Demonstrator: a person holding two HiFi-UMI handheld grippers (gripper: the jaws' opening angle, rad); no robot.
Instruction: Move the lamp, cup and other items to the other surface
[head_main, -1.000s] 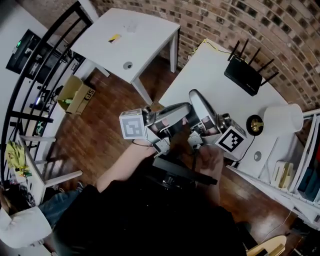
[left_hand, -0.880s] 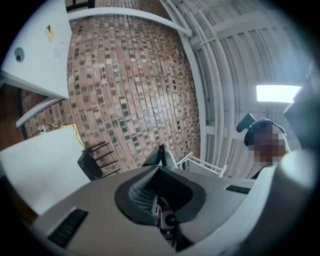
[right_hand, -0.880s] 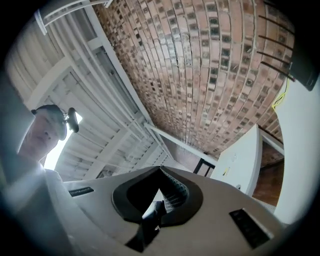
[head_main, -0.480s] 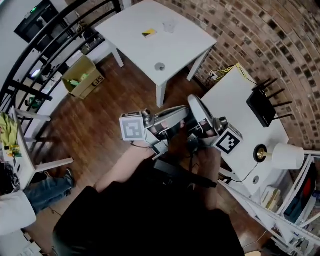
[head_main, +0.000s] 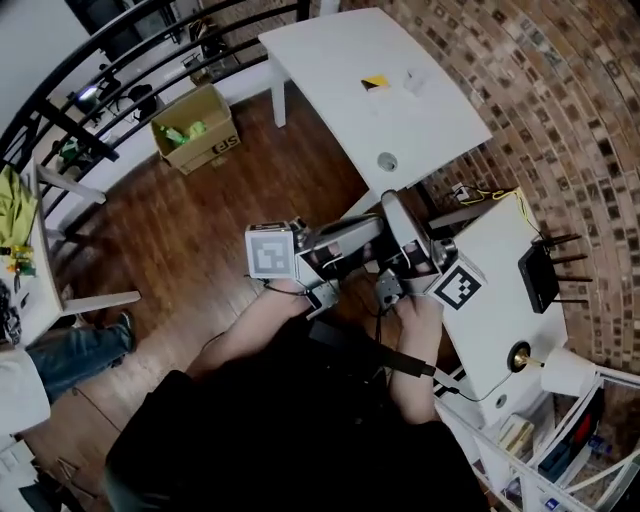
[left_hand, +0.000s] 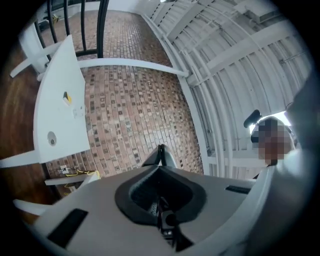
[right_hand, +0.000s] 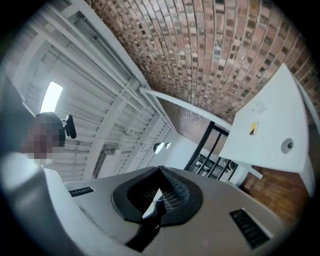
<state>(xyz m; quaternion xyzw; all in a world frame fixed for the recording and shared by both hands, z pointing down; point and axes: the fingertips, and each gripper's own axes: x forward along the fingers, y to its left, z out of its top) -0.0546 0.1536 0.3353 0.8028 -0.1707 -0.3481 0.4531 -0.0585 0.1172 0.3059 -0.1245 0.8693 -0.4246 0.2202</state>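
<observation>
My left gripper and right gripper each have their smooth grey jaws pressed together, with nothing between them. The white cone-shaded lamp with round brass base stands on the white rectangular table, near a flat black router.

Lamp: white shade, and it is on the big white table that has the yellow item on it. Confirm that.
Not right. The lamp does have a white shade, but it is on the narrower white desk at the right, the one with the black router. The table with the yellow item is a separate one, further off. The head view shows it.
</observation>
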